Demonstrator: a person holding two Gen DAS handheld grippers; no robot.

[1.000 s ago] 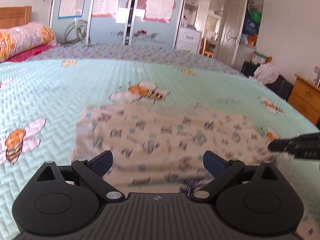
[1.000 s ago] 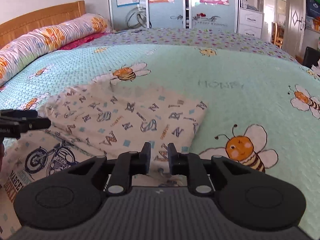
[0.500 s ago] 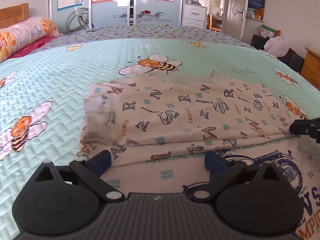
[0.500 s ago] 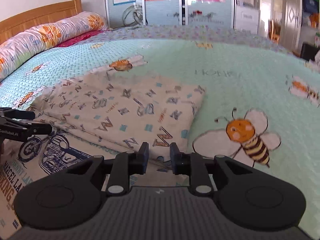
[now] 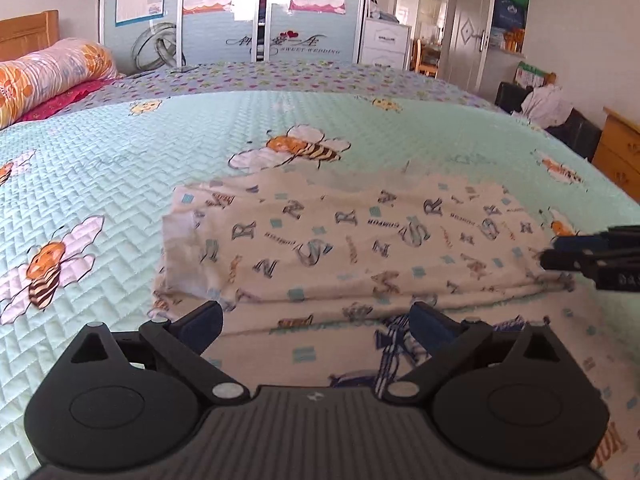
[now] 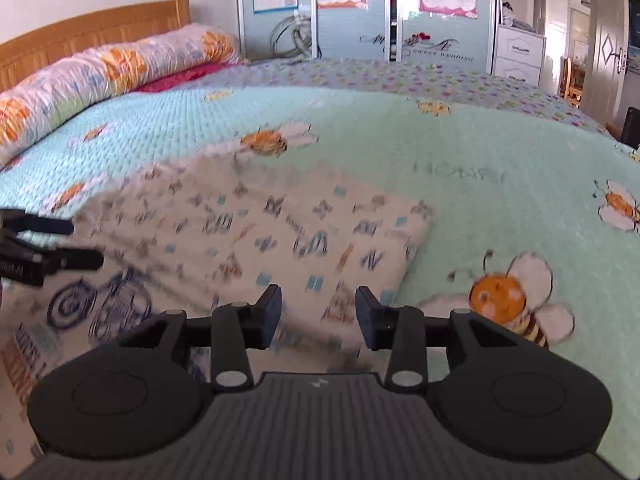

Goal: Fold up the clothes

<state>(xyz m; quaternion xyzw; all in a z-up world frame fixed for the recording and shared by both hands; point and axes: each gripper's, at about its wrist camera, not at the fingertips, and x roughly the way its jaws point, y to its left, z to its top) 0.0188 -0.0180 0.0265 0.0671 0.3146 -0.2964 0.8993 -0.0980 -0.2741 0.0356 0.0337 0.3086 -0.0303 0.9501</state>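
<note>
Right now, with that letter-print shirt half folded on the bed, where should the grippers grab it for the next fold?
Probably the folded shirt at its two near corners, coming low from the near side: the left gripper at the left end, the right gripper, jaws opening with nothing pinched, at the right. The doubled edge there lies raised and straight, easy to slide under.

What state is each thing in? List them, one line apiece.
Garment: lying on the bed, far part folded over the near part, held by neither tool.
Left tool: jaws wide open, nothing between the pads.
Right tool: jaws opening, over the garment's near corner, pads clear of the cloth.
Wardrobe doors: slightly apart, dark gap between them.
Room door: open.
</note>
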